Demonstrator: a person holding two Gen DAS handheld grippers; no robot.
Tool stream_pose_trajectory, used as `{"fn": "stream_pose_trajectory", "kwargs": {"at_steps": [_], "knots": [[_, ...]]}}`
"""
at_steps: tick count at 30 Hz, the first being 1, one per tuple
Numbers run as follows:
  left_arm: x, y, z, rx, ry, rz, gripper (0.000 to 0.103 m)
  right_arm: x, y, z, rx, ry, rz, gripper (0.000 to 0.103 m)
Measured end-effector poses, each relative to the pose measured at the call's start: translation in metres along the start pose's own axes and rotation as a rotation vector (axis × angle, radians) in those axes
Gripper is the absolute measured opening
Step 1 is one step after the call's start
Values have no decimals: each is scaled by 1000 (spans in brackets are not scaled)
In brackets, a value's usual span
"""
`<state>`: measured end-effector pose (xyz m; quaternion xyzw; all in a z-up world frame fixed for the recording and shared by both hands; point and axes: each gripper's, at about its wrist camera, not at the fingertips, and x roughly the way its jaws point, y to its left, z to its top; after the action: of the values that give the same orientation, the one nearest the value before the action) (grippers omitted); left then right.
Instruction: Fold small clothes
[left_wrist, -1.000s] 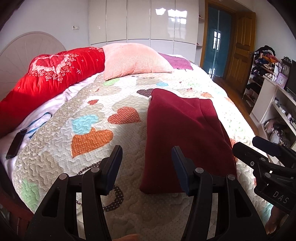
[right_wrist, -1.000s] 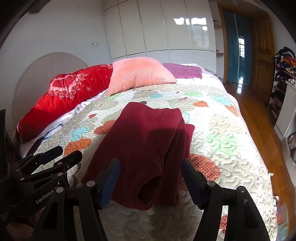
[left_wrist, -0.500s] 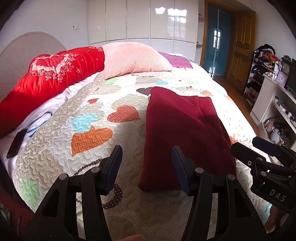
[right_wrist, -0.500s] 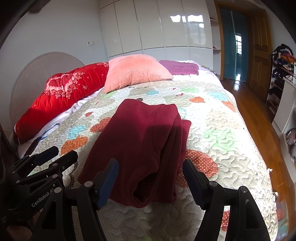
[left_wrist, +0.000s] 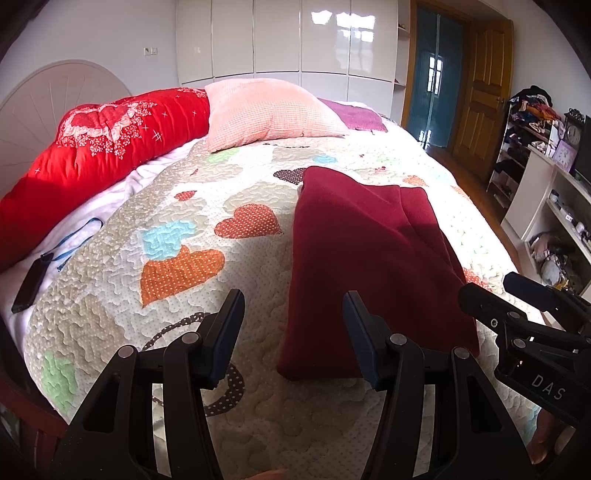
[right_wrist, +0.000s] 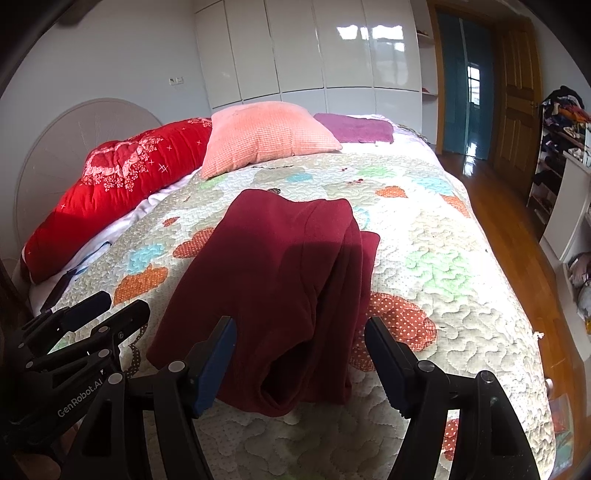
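A dark red garment (left_wrist: 369, 251) lies folded lengthwise on the quilted bed; it also shows in the right wrist view (right_wrist: 280, 280), with stacked layers along its right edge. My left gripper (left_wrist: 293, 314) is open and empty, above the quilt at the garment's near left corner. My right gripper (right_wrist: 299, 339) is open and empty, just short of the garment's near edge. Each gripper shows at the side of the other's view: the right one (left_wrist: 517, 306) and the left one (right_wrist: 107, 310).
The heart-patterned quilt (left_wrist: 177, 258) covers the bed. A red bolster (left_wrist: 99, 147), a pink pillow (left_wrist: 269, 110) and a purple cloth (left_wrist: 354, 116) lie at the far end. A black phone (left_wrist: 29, 282) lies at the left edge. Shelves (left_wrist: 554, 206) stand at the right.
Both grippers have drawn back slightly from the garment and stay open. The garment lies as before.
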<state>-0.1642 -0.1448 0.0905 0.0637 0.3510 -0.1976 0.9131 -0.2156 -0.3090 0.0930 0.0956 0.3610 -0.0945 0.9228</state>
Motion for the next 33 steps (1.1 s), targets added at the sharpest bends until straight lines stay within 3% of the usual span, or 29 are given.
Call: {"fn": "stream_pose_trajectory", "kwargs": {"at_steps": [33], "knots": [[4,-1,-4,-2,9,3,55,7,5,1,-6,15,5,70]]}}
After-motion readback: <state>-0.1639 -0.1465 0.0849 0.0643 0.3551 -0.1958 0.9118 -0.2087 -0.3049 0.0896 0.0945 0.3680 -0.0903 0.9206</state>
